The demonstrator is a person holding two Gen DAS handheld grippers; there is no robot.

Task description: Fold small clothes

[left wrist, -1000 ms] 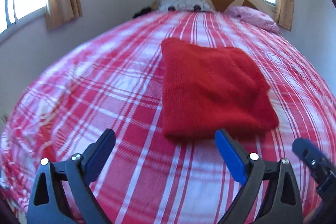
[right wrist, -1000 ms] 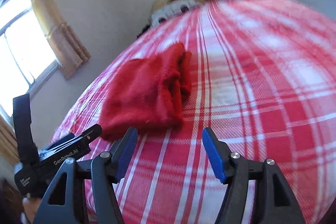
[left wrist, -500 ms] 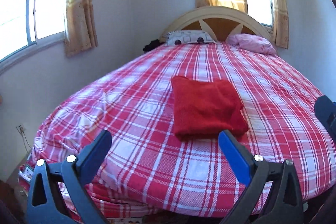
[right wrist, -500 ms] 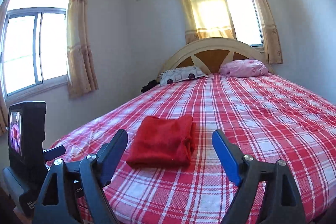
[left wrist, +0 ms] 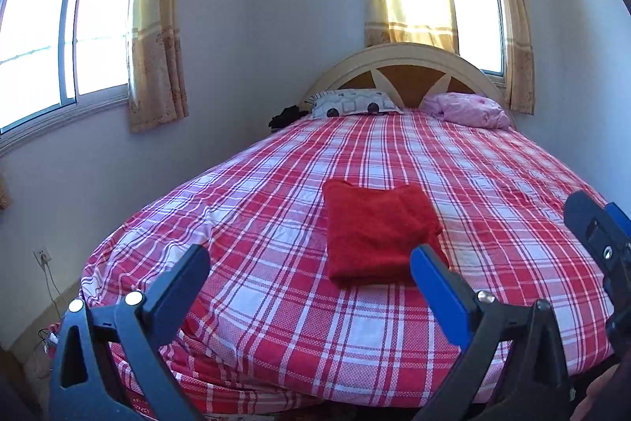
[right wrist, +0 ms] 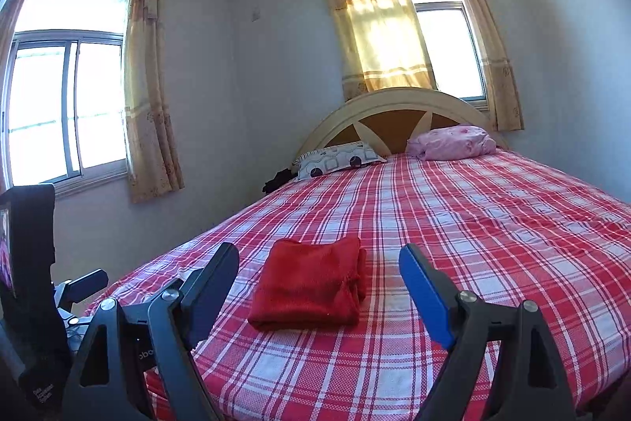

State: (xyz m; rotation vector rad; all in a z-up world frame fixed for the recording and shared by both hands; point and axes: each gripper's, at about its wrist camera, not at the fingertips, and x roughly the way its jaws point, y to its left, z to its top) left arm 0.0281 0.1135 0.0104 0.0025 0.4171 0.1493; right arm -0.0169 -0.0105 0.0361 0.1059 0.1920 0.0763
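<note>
The red garment [left wrist: 378,229] lies folded into a neat rectangle near the foot of the bed [left wrist: 276,302], flat so it holds its shape. Left tongs [left wrist: 309,283] and right tongs [right wrist: 319,287] hang wide and empty above the bed's edge (the fold looks finished).

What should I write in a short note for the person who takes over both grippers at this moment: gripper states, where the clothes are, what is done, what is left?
Left gripper: open, nothing between the jaws, held off the near end of the bed.
Right gripper: open, nothing between the jaws, also off the near end.
Red garment: lies folded into a compact rectangle on the plaid sheet, near the foot of the bed, touched by neither gripper.
Done: this piece looks fully folded.
Left: no other small clothes show on the bed; only two pillows lie at the headboard. Check for more items outside the view.
</note>
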